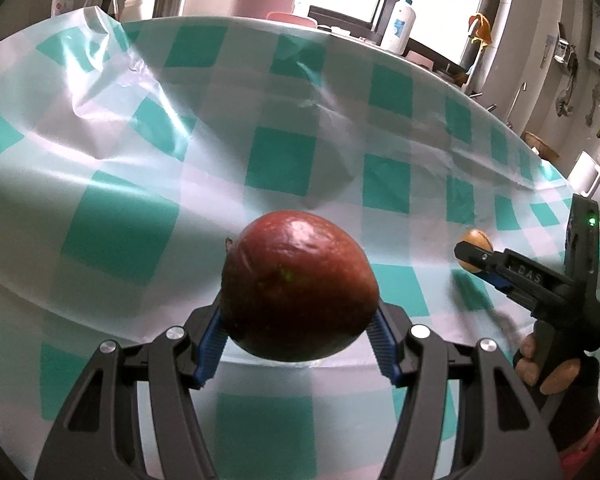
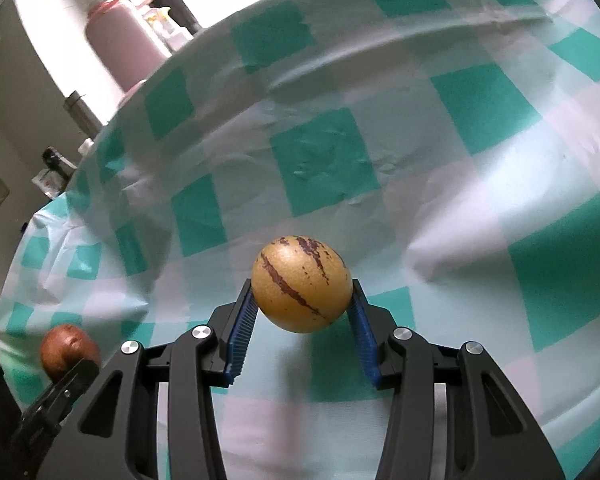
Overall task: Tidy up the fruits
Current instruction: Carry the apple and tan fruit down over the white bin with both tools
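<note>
Left gripper (image 1: pixel 298 330) pinched a dark red fruit (image 1: pixel 300 286), its underside hidden. Right gripper (image 2: pixel 302 322) clamped a yellow striped fruit (image 2: pixel 300 284), half-masked at three o'clock in the left view; checked tablecloth (image 2: pixel 480 200) beneath.

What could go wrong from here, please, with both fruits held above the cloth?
1. The red fruit is round and glossy, pinched only at its sides by the left hand-held gripper; it might slip.
2. The striped fruit in the right hand-held gripper could roll off the creased cloth if dropped.
</note>
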